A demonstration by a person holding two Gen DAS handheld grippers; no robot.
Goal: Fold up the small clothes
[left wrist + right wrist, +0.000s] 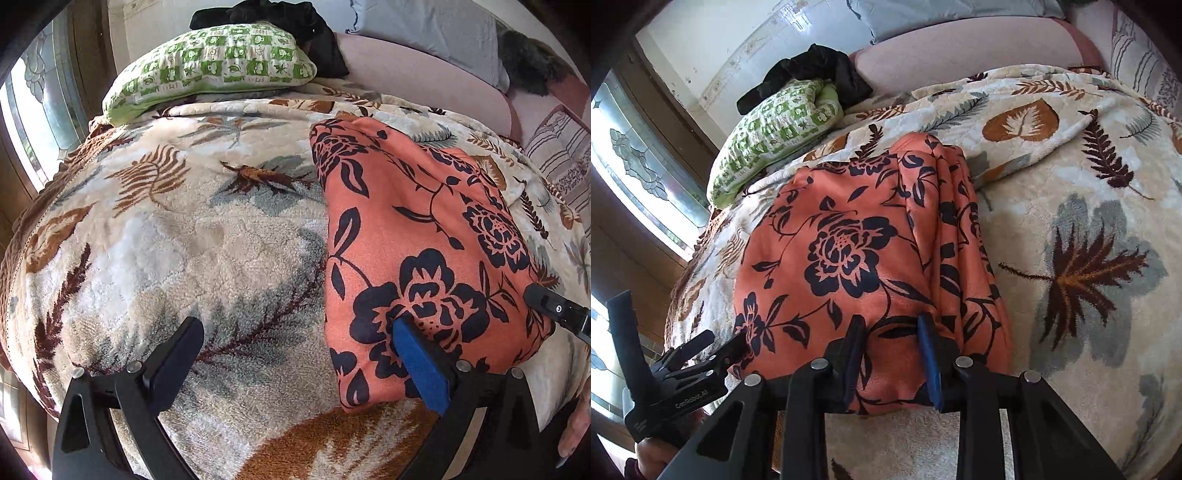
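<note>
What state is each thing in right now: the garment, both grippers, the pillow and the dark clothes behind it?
Orange floral garment: folded, flat on the blanket.
Left gripper: open wide, one finger over the garment's edge.
Right gripper: narrowed around the garment's near edge; grip unclear.
Green pillow: lying on blanket.
Black clothes: bunched, unfolded.

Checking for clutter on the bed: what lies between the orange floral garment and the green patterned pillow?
Only bare leaf-print blanket separates the orange floral garment from the green patterned pillow, seen clearest in the left wrist view.

Both wrist views look steeply down, close, sharing the orange garment [424,240] (folded).
</note>
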